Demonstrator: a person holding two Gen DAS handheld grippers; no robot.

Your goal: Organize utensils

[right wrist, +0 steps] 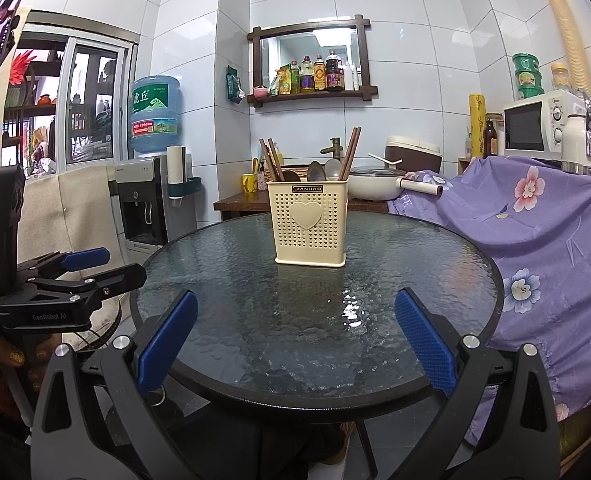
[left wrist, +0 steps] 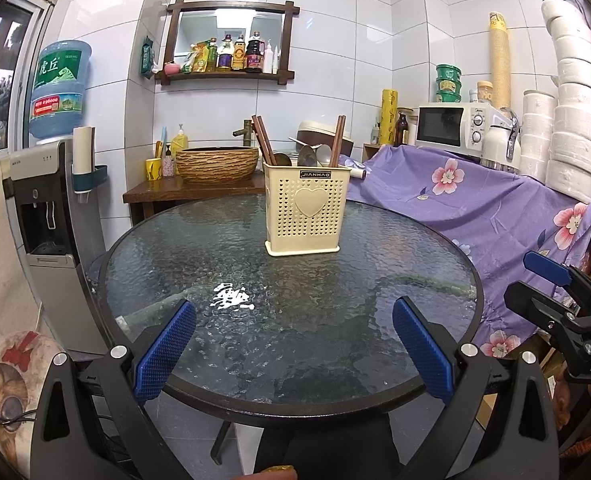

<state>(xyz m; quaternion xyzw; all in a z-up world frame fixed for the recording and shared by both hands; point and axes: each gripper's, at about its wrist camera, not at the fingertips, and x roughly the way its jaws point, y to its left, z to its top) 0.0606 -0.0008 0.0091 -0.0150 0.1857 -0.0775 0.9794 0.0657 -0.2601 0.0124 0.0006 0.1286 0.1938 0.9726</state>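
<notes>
The cream plastic holder (left wrist: 302, 208) stands upright toward the far edge of the round tabletop (left wrist: 199, 264), well apart from both tongs. Brown chopsticks (left wrist: 264, 141) lean out of it at the left and right sides, and metal spoons (left wrist: 306, 155) sit between them with their bowls up.

The left tongs (left wrist: 293, 346) hang over the near edge with the jaws spread wide and nothing between them. The right tongs (right wrist: 295, 344) do the same, also empty.

The likeliest trouble is tipping: the holder is tall, narrow and light-looking, and its load rises above the rim, so a sideways pull on a chopstick could lever it over. The tabletop is hard textured glass, so the base may slide under a push. The chopsticks are thin and smooth, and may twist or slip in the ribbed blue pads (left wrist: 163, 354). The spoons are glossy metal and crowded together; gripping one could drag its neighbour.

The holder's walls are pierced with small holes around a raised heart.
</notes>
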